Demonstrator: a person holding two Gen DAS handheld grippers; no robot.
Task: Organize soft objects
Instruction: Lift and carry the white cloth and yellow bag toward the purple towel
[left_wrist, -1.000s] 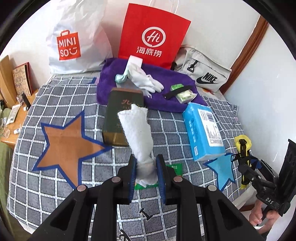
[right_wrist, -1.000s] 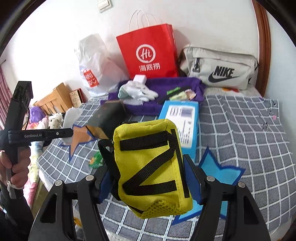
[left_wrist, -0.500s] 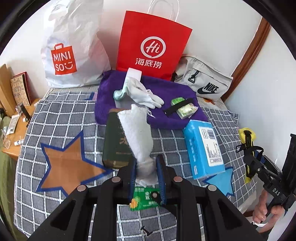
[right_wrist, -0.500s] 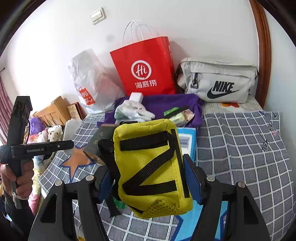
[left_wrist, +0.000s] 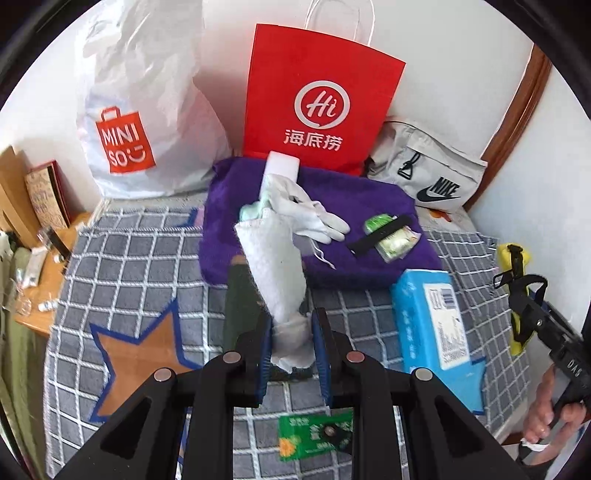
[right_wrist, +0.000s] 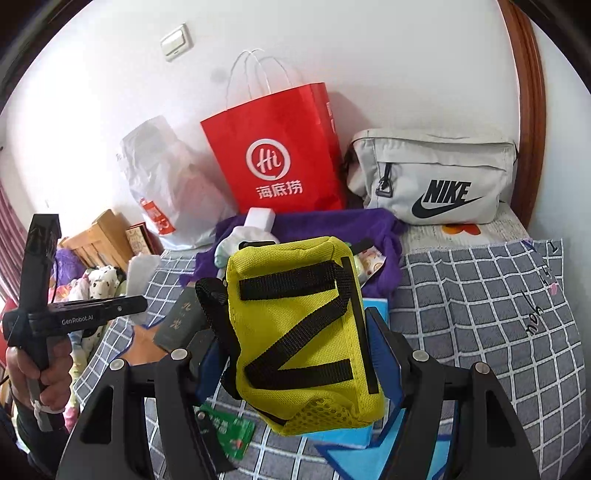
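White terry cloth fills the middle of my left wrist view: a rolled towel (left_wrist: 275, 280) pinched at its lower end by my left tongs (left_wrist: 291, 350), jaws narrow and squeezing it so it stands up stiffly out of the grip. I hold it by the end so the free length can be laid down first. Above it in the frame lies the purple cloth (left_wrist: 369, 236) on the checked bedspread (left_wrist: 122, 266), already carrying a white glove (left_wrist: 314, 216) and a small green packet (left_wrist: 388, 236), which I judge to be the gathering spot for the soft things. The towel hides much of a dark green box (left_wrist: 236, 306), and my tongs cut off a green card (left_wrist: 310, 439) at the bottom. At the right edge only a sliver of yellow shows.

In the right wrist view that yellow is a fabric pouch (right_wrist: 303, 332) with black straps, clamped across its width between my right tongs (right_wrist: 299, 365), jaws wide because the pouch is bulky. It blocks most of the purple cloth and all but a corner of the blue tissue pack (right_wrist: 376, 308). Against the wall in the upper frame stand a red paper bag (right_wrist: 280, 155) and a grey Nike bag (right_wrist: 436, 177). What the pouch holds I cannot tell.
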